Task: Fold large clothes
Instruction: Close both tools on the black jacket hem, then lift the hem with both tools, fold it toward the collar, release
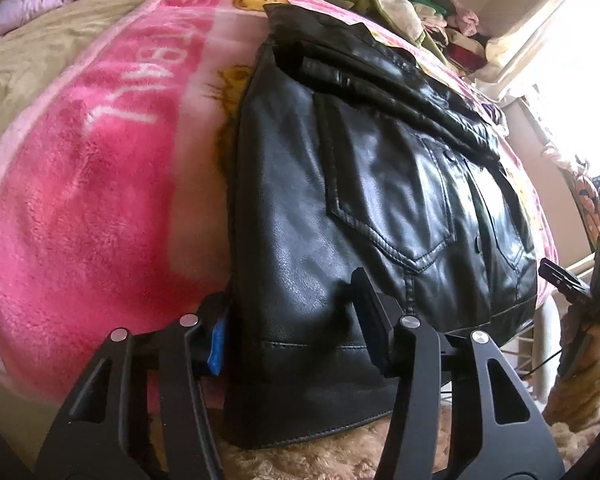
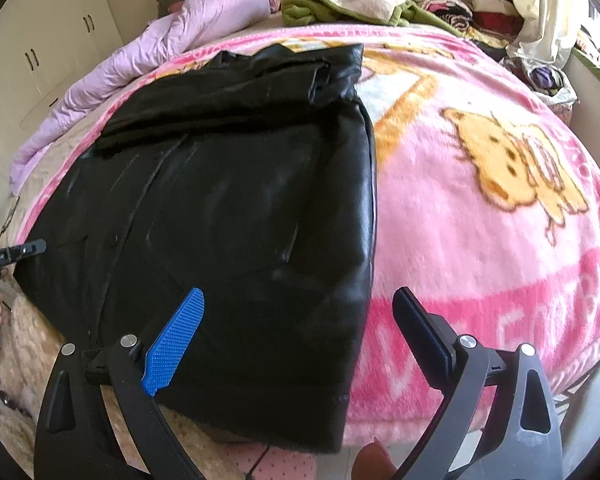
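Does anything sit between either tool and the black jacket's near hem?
Nothing visible does. The left tool straddles the jacket's hem corner, and the right tool hangs open over the other corner; only pink blanket lies alongside.

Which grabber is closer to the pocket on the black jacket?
Left. The left gripper straddles the black jacket hem just below the pocket. The right gripper sits over the jacket's other bottom corner, where no pocket shows clearly.
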Demonstrator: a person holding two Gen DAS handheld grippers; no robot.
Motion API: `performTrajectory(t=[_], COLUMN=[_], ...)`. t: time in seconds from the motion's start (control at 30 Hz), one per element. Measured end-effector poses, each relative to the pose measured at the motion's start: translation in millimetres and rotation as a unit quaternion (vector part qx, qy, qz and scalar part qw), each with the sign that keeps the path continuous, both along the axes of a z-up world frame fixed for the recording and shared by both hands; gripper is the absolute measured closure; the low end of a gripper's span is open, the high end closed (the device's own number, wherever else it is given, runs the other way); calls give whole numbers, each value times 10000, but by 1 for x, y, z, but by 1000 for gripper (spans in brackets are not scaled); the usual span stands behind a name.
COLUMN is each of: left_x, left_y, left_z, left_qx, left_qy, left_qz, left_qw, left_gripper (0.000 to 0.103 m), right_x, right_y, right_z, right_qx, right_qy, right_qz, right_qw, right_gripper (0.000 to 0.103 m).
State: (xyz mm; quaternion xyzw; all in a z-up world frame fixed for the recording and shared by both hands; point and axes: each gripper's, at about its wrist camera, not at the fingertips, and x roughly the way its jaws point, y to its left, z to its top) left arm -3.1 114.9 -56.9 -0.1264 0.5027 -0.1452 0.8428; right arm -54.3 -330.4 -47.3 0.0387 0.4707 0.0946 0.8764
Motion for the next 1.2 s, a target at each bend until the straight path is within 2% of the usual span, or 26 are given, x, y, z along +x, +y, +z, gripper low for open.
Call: performTrajectory(t=[0.13,0.23,0.33,0.47,0.53,0.57,0.63,0.7,0.77,0.83,0.97,1.2], left_x=[3,4,4,5,2,1,-1,-1,1,4,11,40], left_y=[-3,-10,-10,-8,-12,-15,-15,-12,-8,-4,-10,-5], left_z=[-3,-6,-8,-9,-7,-6,-2,7,15,28,60,107], left_qx=[56,337,339,319,473,546,558,493,272,16,-127,-373], left_qy=[48,-2,-1,-9,-98,-156,-237,-367,-435,-560,-956,-1439], left_qz=[-66,-168,-166,-128,-138,-152,-144,-103,-47,-52,-121,88], left_qw=[10000,9993,9993,9994,9987,9983,9981,9981,9987,9984,9953,9889], left_gripper=[59,57,57,55,58,60,73,90,94,95,96,96], right_x=[-7,-11,-16,-18,-19,-19,-23,-24,-22,-20,-12,16], right_y=[-3,-6,-4,2,2,0,-2,-6,-11,-14,-22,-39], right_z=[-8,-17,-27,-39,-39,-37,-30,-22,-11,6,40,87], right_qx=[165,354,483,266,182,165,189,338,656,960,1483,1893], right_qy=[242,512,750,816,742,705,585,490,432,231,-272,-1032], right_qz=[122,241,458,653,645,638,705,740,760,837,915,748], right_qw=[9995,9978,9950,9942,9950,9953,9956,9955,9940,9916,9843,9736], right_gripper=[8,8,9,11,18,26,57,75,83,86,87,87])
